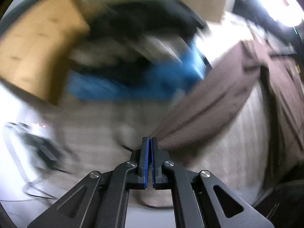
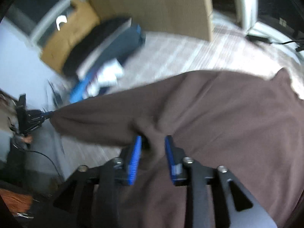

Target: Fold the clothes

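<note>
- While your left gripper point(image 1: 150, 142) tips steeply down toward the pale wood-grain floor point(image 1: 95, 138) in the left wrist view, its jaws are pressed together on the near tip of the brown garment point(image 1: 218, 95), which comes out between the blue pads point(image 1: 146, 157).
- From that pinch, the cloth runs as a long taut band up and to the right, its long axis slanting toward the far right, where it widens.
- Beyond it, far left, you have a blurred dark and blue pile point(image 1: 136, 72) beside a tan cardboard box point(image 1: 36, 51).
- Seen from the right wrist view, your right gripper point(image 2: 153, 142) also angles downward, with its jaws partly apart; a bunched fold of the brown garment point(image 2: 218, 114) sits between the pads, but blur hides whether they press on it.
- There the garment fills the near right, its sleeve-like arm stretching left to your left gripper point(image 2: 43, 115), which has the far end pinched.
- At far left, a hand point(image 2: 27, 138) shows only partly.
</note>
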### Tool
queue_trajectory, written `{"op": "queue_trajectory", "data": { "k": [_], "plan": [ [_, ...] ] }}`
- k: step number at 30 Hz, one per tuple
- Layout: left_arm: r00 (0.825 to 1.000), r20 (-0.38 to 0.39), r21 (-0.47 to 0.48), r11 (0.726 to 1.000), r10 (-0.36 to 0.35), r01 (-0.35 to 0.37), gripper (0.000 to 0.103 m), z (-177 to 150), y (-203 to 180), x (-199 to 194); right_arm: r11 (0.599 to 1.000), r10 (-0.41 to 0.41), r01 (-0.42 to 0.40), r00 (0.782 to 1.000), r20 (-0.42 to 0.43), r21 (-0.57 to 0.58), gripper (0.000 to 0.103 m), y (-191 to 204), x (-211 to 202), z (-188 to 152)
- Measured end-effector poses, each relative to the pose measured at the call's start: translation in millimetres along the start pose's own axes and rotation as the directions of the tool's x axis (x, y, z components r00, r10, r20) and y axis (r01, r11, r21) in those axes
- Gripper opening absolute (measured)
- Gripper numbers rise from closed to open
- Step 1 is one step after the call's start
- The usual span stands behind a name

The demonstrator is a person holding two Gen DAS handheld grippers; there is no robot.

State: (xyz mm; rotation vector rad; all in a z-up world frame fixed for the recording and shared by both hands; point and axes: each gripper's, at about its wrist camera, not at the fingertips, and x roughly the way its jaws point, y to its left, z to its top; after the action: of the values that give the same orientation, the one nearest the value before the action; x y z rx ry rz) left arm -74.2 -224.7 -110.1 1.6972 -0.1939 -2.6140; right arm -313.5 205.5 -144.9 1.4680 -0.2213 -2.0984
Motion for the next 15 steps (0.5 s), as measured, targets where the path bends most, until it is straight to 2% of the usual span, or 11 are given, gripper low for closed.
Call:
{"op": "queue_trajectory", "data": {
  "k": [3,5,8,10,12,14,15],
  "plan": [
    [0.996,0.031,0.007,0.996,0.089,-0.089,0.0,23.0,14.1,-8.2,0.998,-0.058,0.057,0.998,0.033,0.026,0.029,-15.3,-2.6,19.1],
    [0.993,0.017,0.037,0.992,0.12,-0.121,0.0,30.8,13.2,-0.5,0.997,-0.08,0.08,0.997,-0.009,-0.018,0.025,-11.1,16.6,26.7],
    [0.995,0.008,0.02,0.995,0.095,-0.095,0.0,35.3,15.1,13.7,0.989,-0.104,0.089,0.987,-0.124,-0.122,0.022,7.4,63.4,25.5],
    [0.998,-0.004,0.012,0.998,0.069,-0.069,0.0,37.7,14.4,26.0,0.98,-0.139,0.111,0.977,-0.164,-0.167,0.022,14.7,87.7,23.8],
    [0.998,-0.023,0.007,0.999,0.051,-0.051,0.0,35.8,13.9,32.3,0.976,-0.155,0.126,0.975,-0.161,-0.175,0.023,18.3,92.5,24.8],
    [0.999,-0.039,0.004,0.999,0.036,-0.036,0.005,31.3,13.0,34.2,0.976,-0.162,0.135,0.975,-0.151,-0.174,0.023,21.1,92.2,25.7],
    [0.998,-0.042,0.01,0.999,0.037,-0.036,0.011,27.2,10.7,33.5,0.978,-0.153,0.131,0.979,-0.132,-0.16,0.023,21.6,82.0,24.7]
  ]
}}
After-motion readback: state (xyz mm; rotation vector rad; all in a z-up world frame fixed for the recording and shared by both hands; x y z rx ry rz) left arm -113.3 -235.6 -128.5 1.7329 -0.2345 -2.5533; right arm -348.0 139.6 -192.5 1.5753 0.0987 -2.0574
